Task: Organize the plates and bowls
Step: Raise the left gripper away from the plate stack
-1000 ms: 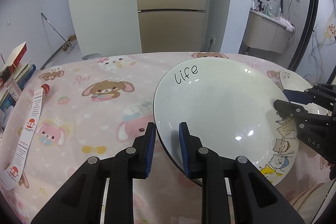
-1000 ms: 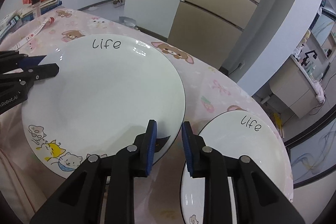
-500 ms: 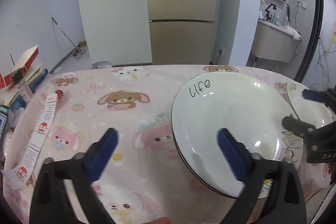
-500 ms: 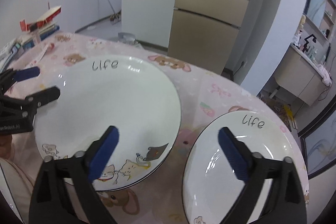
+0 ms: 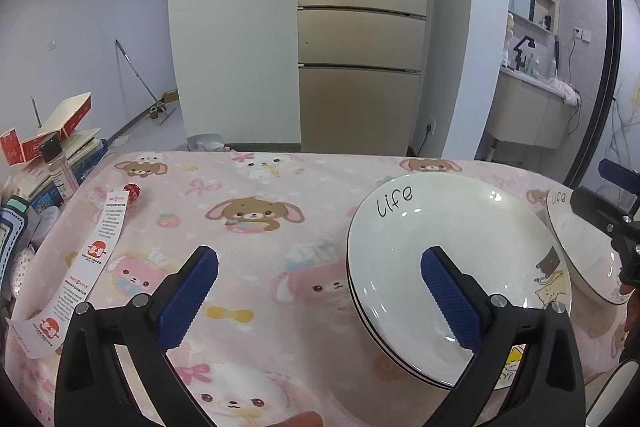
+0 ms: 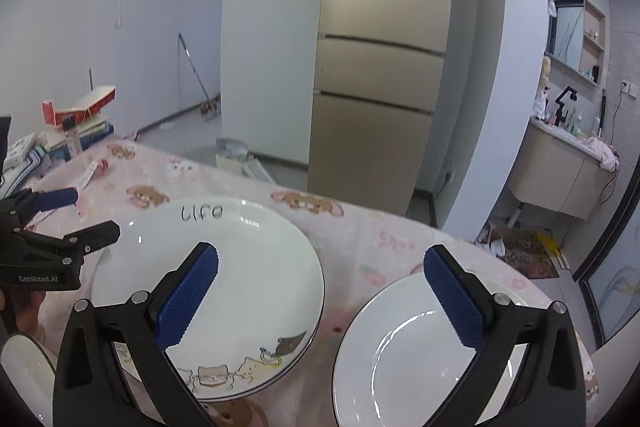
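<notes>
A stack of large white "Life" plates [image 5: 404, 251] with cat drawings lies on the pink cartoon tablecloth [image 5: 248, 247]; it also shows in the right wrist view [image 6: 256, 259]. A smaller white plate [image 6: 404, 351] lies to its right, seen at the edge of the left wrist view [image 5: 580, 255]. My left gripper [image 5: 320, 297] is open and empty above the table, left of the stack. My right gripper [image 6: 320, 297] is open and empty above the gap between the stack and the smaller plate.
Books, a red-and-cream box [image 5: 60, 127] and a small bottle [image 5: 58, 167] crowd the table's left edge. A paper strip [image 5: 86, 271] and a red ball [image 5: 132, 191] lie nearby. Another white dish rim [image 6: 24, 359] shows at lower left. A fridge [image 5: 360, 39] stands beyond the table.
Both grippers let go of the large plate's rim, opened wide and pulled back and up. The plate now rests on the stack.
</notes>
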